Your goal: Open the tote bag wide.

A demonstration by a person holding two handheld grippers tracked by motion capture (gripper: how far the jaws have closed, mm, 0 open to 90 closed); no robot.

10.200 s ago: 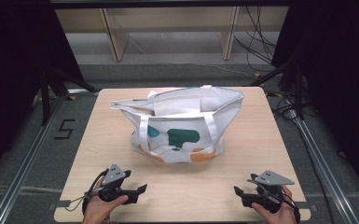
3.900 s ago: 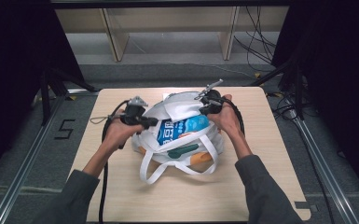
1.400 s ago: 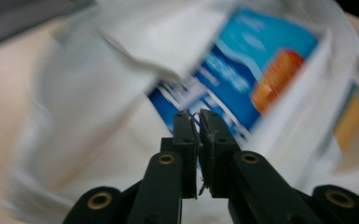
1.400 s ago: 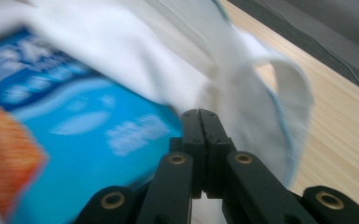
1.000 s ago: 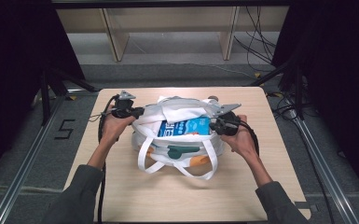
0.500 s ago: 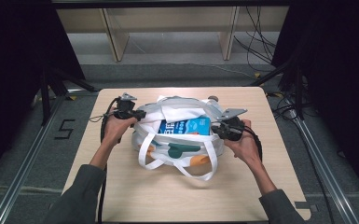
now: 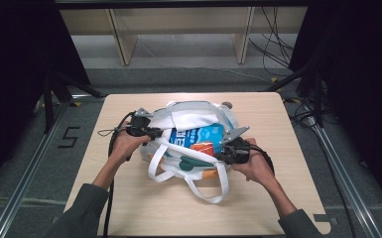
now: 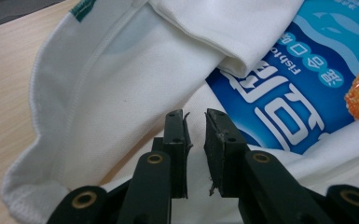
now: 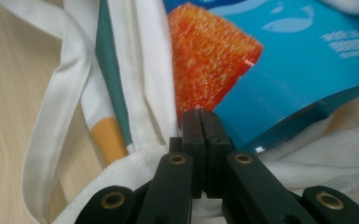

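Lying slumped on the desk (image 7: 129, 208) near its middle — white cloth tote bag (image 7: 191, 116), mouth gaping toward the camera, long handles (image 7: 203, 191) flopped out over the near side. Poking out of the mouth: blue snack packet (image 7: 198, 138) with white lettering and an orange picture, glossy film, probably light and crinkly, slippery under rubber pads.

Left tool (image 8: 196, 135) at the bag's left rim, jaws slightly apart with a narrow gap, nothing between them, white fabric just beyond the tips. Right tool (image 9: 200, 122) at the bag's right side, jaws pressed together; tips sit right against the white hem beside the packet's orange patch — cannot tell whether any cloth is actually pinched, looks closed on nothing.

Handling judgement: bag soft, limp, no stiffness at all — collapses wherever not supported, folds bunch easily. Best hold likely the stitched rim or a handle strap, doubled cloth there, less slip than single-layer wall. Packet better taken by a flat edge or corner, not the puffed middle; too hard a squeeze could crush the contents. Pulling the packet with the rim unheld would probably drag the whole bag across the wood.
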